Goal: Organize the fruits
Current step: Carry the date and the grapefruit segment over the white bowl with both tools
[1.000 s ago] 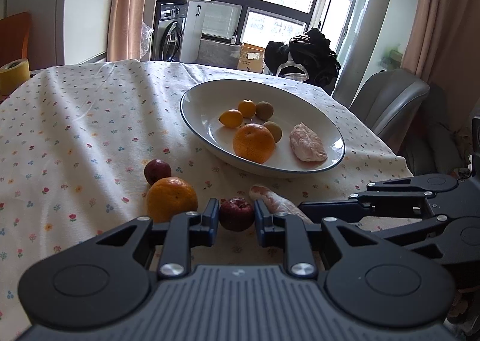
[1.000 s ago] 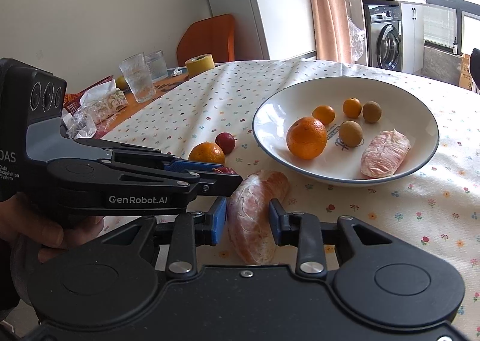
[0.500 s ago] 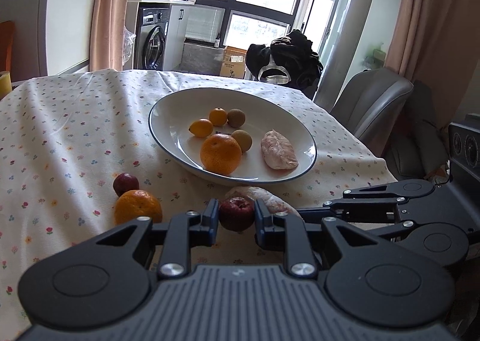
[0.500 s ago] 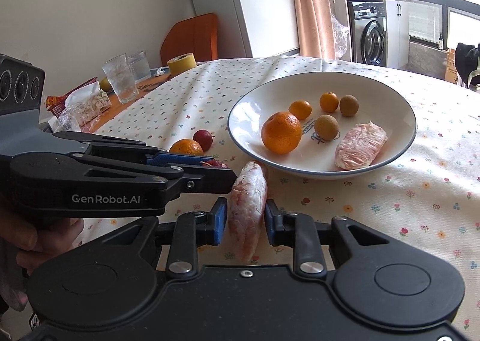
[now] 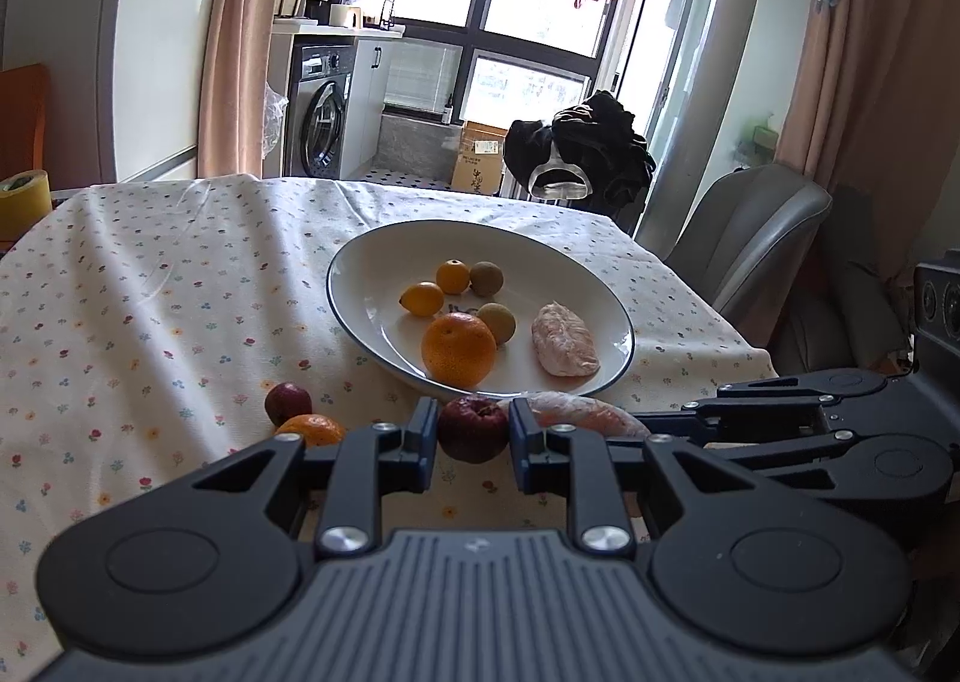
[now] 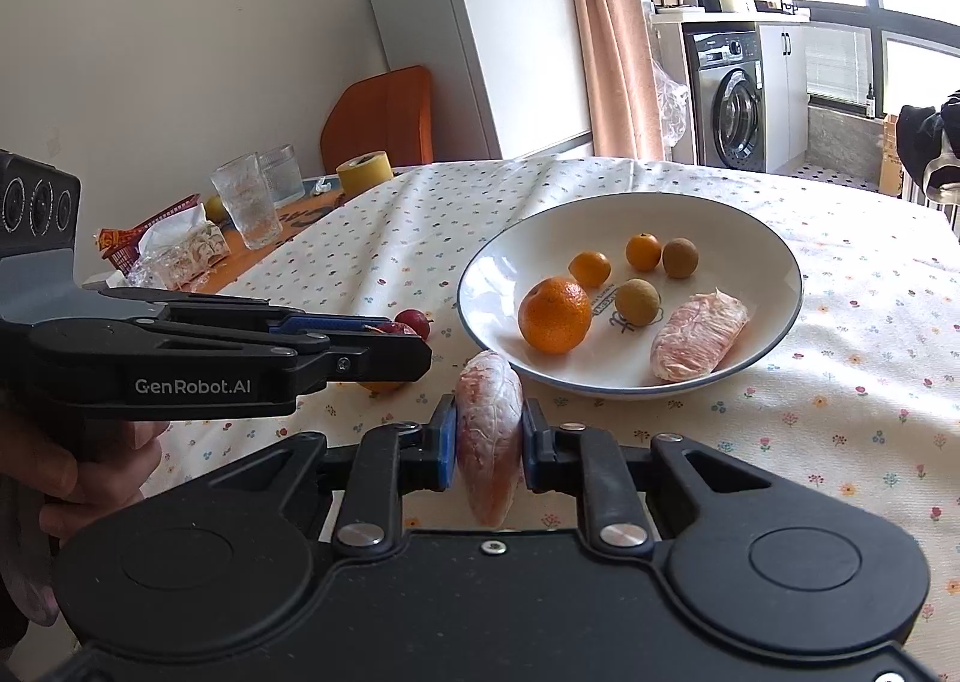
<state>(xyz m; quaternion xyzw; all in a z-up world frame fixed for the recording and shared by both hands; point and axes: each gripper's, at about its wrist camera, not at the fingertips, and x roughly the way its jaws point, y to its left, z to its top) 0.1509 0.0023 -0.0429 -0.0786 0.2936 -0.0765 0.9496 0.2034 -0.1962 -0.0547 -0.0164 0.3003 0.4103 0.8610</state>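
The left wrist view shows the left gripper (image 5: 472, 430) clamped on a small dark red fruit (image 5: 473, 429), held just short of the white blue-rimmed bowl (image 5: 360, 256). Only the right wrist view shows the right gripper (image 6: 487, 436) pinching a peeled pink pomelo segment (image 6: 489, 430) on edge, near the bowl's rim; from the left it is mostly hidden behind the left gripper's fingers.

In the bowl lie a large orange (image 6: 554, 314), two small orange kumquats (image 6: 589, 269), two brownish round fruits (image 6: 637, 302) and another peeled pink segment (image 6: 699, 336). On the floral tablecloth (image 5: 150, 286) a second dark red fruit (image 5: 288, 403) and an orange mandarin (image 5: 312, 429) sit just beside each other; in the right view the left gripper largely covers the mandarin. Clear glasses (image 6: 246, 199) and a yellow tape roll (image 6: 364, 172) stand well beyond.
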